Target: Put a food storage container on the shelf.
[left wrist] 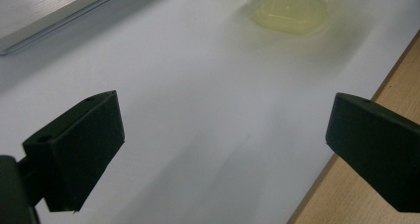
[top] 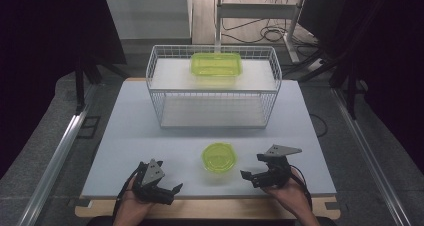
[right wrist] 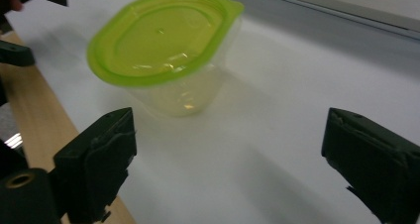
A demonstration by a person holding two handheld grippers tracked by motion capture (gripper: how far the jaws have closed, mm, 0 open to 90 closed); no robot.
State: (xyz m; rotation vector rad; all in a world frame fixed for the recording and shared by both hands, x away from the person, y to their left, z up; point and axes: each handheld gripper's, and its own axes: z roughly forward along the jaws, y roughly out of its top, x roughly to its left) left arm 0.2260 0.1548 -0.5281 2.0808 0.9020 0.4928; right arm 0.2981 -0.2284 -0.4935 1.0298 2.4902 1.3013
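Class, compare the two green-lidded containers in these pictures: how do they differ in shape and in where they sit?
The round container has a round lid; the rectangular container has an oblong lid with rounded corners. The round container stands on the white table, between the left gripper and right gripper; the rectangular container sits on the top shelf of the wire rack. Both have bright yellow-green lids and stand upright, untouched.

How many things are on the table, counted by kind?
Round tub: 1
Rectangular tub: 1, on the rack's upper shelf
Wire rack: 1
Total: 3
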